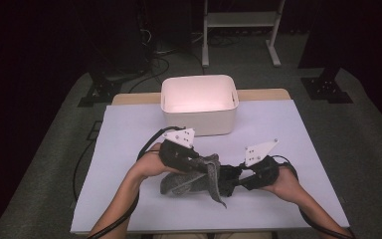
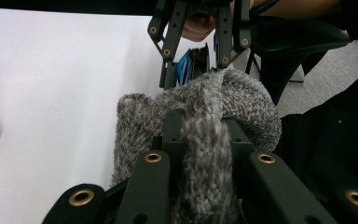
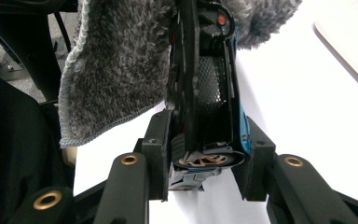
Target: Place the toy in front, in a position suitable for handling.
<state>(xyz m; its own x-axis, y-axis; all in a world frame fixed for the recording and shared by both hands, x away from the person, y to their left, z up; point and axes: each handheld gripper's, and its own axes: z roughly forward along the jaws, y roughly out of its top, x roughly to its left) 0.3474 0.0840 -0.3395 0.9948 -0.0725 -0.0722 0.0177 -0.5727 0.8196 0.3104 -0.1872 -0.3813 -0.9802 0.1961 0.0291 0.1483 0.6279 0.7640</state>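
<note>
A grey fuzzy cloth [image 1: 184, 183] is bunched on the white table cover between my two grippers. My left gripper [image 1: 206, 169] is shut on a fold of it; in the left gripper view the cloth [image 2: 140, 121] bulges up between the jaws of my left gripper [image 2: 205, 128]. My right gripper [image 1: 231, 177] is shut on a black and blue object [image 3: 209, 93] that looks like a toy car held on its side. The cloth [image 3: 116, 60] hangs over that object's far end. The left gripper view also shows my right gripper [image 2: 196, 60] with the blue object [image 2: 185, 65].
A white bin [image 1: 199, 124] stands open at the back middle of the table cover [image 1: 129, 134], its corner [image 3: 354, 51] showing in the right gripper view. Cables trail from both grippers. A white frame [image 1: 238, 20] stands on the floor beyond the table.
</note>
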